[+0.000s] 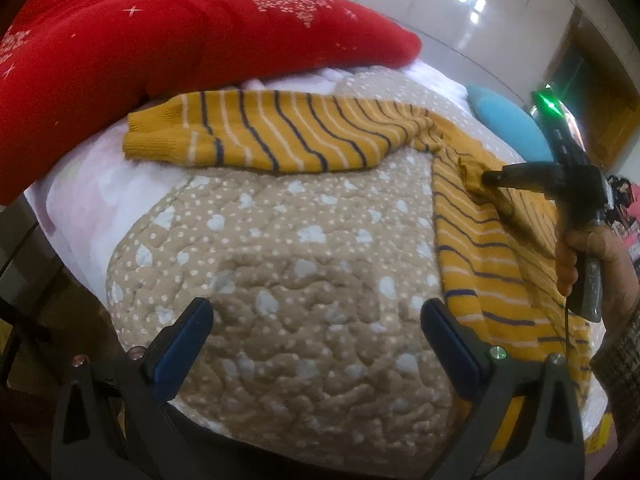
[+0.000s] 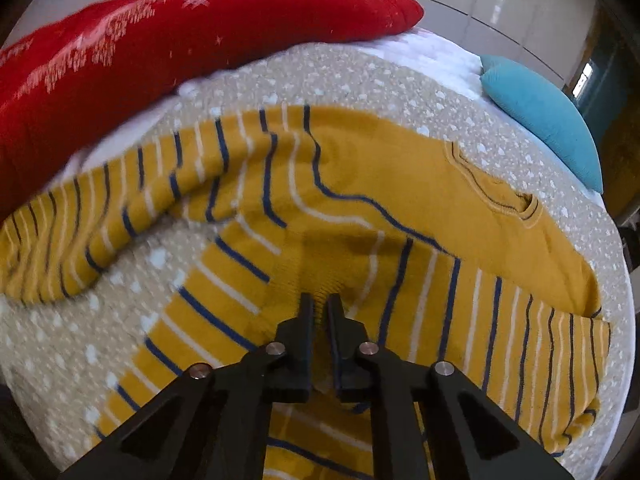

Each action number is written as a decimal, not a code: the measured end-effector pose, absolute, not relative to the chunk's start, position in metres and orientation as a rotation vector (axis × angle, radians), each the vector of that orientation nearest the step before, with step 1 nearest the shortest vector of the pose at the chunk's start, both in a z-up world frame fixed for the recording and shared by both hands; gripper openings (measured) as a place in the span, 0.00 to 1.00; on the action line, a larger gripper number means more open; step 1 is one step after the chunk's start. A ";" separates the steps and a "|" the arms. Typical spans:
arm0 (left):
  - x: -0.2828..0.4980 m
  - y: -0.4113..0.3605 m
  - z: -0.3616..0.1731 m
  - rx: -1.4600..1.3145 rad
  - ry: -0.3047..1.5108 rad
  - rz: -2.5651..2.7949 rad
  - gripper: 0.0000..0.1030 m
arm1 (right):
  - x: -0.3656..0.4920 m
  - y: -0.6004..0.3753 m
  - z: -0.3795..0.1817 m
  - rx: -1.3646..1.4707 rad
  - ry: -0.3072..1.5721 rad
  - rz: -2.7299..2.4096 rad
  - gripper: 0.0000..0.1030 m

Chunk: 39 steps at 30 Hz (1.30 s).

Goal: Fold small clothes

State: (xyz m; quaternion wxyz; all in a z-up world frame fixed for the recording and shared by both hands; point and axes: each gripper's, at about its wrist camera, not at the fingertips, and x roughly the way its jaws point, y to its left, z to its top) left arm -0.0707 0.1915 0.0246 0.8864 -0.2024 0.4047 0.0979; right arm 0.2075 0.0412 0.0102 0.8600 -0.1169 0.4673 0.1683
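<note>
Pinching only a small tuck of the yellow striped sweater (image 2: 360,200) in my nearly closed right gripper (image 2: 319,304), with the left gripper (image 1: 316,316) wide open and empty over the dotted quilt (image 1: 280,240), I feared the knit slipping free and the far sleeve (image 1: 260,136) dragging crooked toward the red pillow (image 1: 160,40).

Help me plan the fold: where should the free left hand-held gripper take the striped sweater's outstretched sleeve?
Probably at the ribbed cuff of the sleeve, coming in from its open end. The cuff is thick, lies flat on the quilt, and sits farthest from the right hand-held gripper pinching the sweater.
</note>
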 end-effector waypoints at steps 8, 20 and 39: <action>-0.089 0.224 0.028 -0.466 0.805 0.284 1.00 | 0.206 0.068 0.008 -0.333 0.947 0.333 0.06; -0.132 0.295 0.017 -0.585 0.780 0.481 1.00 | 0.116 0.164 0.050 -0.419 0.846 0.691 0.43; -0.155 0.316 0.014 -0.631 0.775 0.524 1.00 | 0.044 0.327 0.007 -0.696 0.756 0.884 0.46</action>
